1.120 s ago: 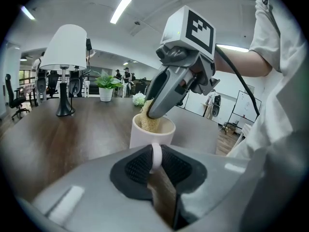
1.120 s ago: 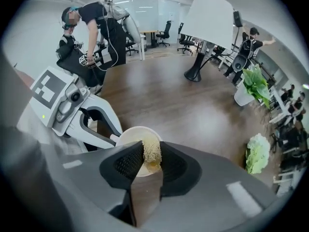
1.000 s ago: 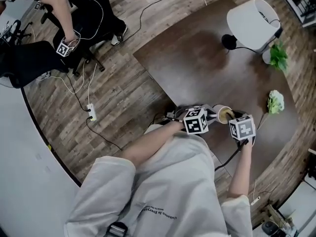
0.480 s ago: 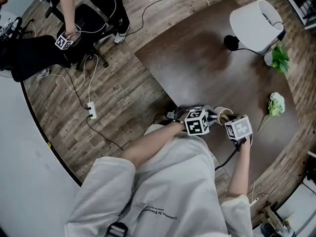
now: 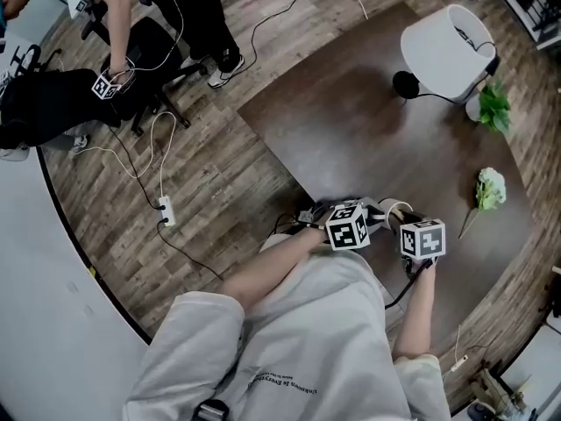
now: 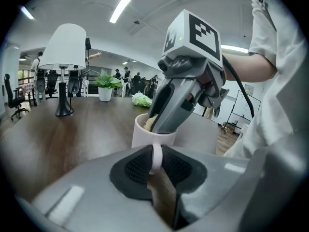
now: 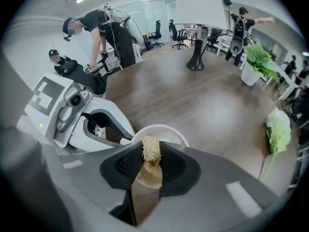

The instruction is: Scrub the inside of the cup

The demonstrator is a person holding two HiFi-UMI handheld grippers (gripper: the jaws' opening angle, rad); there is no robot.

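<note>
Left hand-held gripper [image 5: 379, 210] and right hand-held gripper [image 5: 405, 219] meet at the one cup [image 5: 394, 205], near my edge of the dark tabletop [image 5: 351, 121]. In the head view I cannot read either pair of jaws, as they are too small and sit partly under the marker cubes [image 5: 348, 224]. That view does give the count farther out: one white lamp [image 5: 447, 33], one potted plant [image 5: 493, 105] and one pale flower bunch [image 5: 489, 187], all well apart from the cup.

Left gripper view: jaws clamped on the cup's handle [image 6: 155, 157], cup upright on the tabletop. The right gripper's nose dips into the cup's mouth from above.

Right gripper view: jaws pinch one yellowish scrub pad [image 7: 151, 151] at the cup's mouth. Only this view shows the pad gripped and the brownish inside of the cup.
</note>
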